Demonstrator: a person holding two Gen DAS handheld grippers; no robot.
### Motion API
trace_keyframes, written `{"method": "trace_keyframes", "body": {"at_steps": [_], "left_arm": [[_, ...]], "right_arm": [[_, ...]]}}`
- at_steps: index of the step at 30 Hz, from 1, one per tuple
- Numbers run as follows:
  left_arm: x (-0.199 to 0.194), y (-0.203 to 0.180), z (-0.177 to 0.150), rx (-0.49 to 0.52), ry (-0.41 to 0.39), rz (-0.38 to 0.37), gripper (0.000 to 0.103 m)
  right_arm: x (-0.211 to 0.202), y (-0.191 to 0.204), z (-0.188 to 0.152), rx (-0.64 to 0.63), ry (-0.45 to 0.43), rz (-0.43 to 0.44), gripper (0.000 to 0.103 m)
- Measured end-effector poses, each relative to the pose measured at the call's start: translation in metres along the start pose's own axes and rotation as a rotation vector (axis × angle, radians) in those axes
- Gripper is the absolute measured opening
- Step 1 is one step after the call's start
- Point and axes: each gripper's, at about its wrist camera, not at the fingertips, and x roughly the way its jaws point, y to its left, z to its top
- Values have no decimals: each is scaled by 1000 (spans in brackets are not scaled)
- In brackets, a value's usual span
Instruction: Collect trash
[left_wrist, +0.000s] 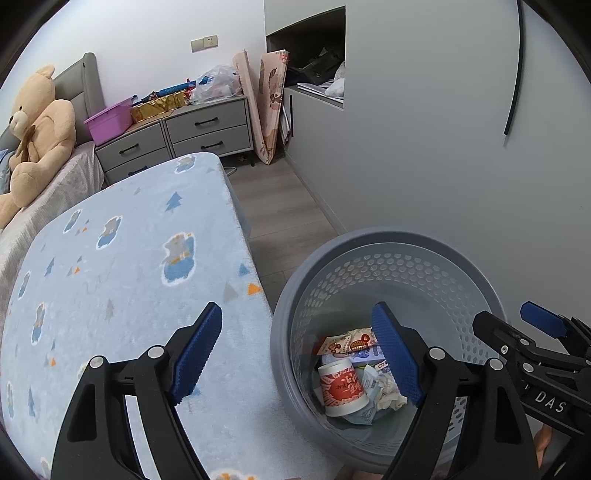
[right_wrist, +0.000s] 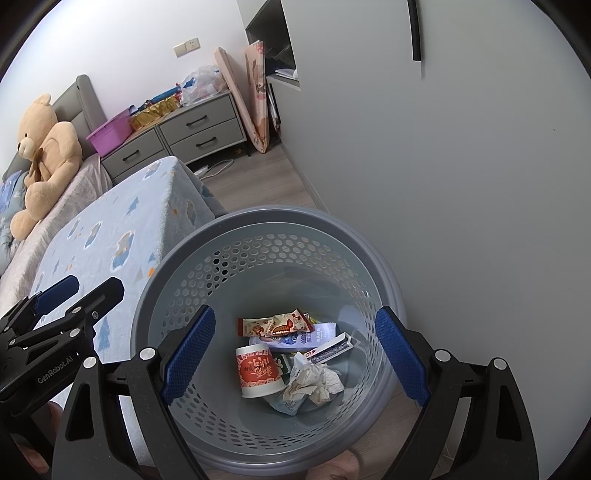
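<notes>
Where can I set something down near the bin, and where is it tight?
Free: the blue blanket top, bare between the teddy bear and the bin; also the floor strip between bed and wall. Crowded: the bin's bottom, with cup, wrappers and crumpled paper, and the dresser top.

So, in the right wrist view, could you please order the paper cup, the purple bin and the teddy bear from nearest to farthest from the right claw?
1. Paper cup, in the basket just below the right claw.
2. Teddy bear, left, on the bed.
3. Purple bin, on the dresser behind; close to call with the bear.
</notes>
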Motion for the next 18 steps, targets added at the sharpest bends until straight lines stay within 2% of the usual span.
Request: {"method": "trace_keyframes", "body": {"at_steps": [18], "left_arm": [[1, -5, -1, 12, 1, -4, 80]], "right_arm": [[0, 0, 0, -1, -1, -1, 87]]}}
